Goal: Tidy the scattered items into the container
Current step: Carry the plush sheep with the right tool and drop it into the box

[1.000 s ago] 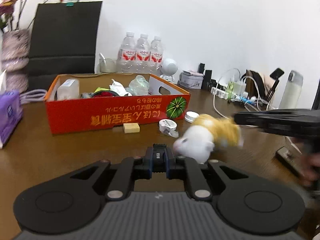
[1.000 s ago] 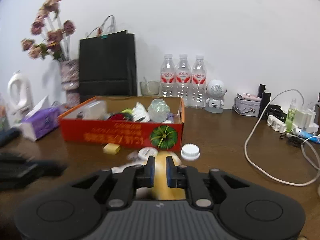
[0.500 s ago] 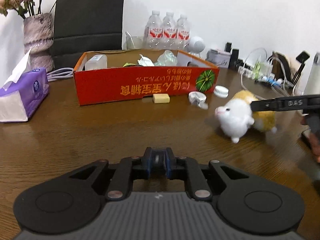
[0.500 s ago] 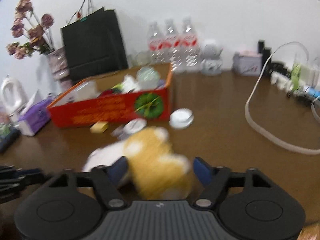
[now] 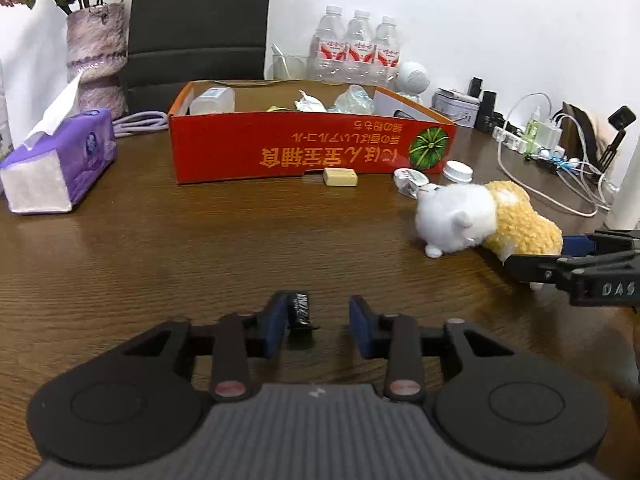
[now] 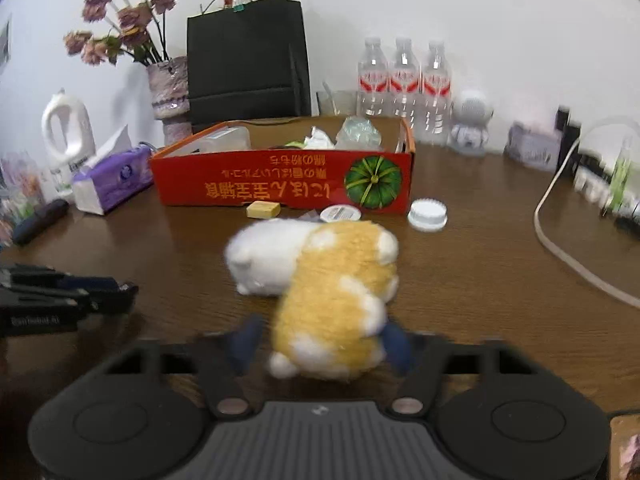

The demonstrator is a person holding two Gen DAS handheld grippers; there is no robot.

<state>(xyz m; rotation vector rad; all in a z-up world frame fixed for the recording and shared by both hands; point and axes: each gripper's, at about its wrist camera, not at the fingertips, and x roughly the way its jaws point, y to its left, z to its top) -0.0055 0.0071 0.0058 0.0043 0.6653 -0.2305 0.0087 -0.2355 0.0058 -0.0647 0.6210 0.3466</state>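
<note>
Nearest, the left tongs [image 5: 318,326] stand parted over bare surface [image 5: 160,248], gripping nothing. Right tongs [image 6: 322,344], stamped "DAS", straddle the plush hamster [image 6: 332,280] lying mid-surface; whether they pinch it is unclear. Beyond, an eraser [image 5: 340,177] lies beside the red box [image 5: 312,148] printed with upside-down Japanese lettering.

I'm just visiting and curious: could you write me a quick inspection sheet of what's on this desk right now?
Surface: brown wooden table.
Job's things: red box partly filled; plush toy, yellow block, tape roll and white cap outside it.
Clutter: tissue pack, vase, black bag, bottles.
Grippers: left gripper open, empty; right gripper around the plush, grip unclear.
Cables: white cables.
Surroundings: white wall.
</note>
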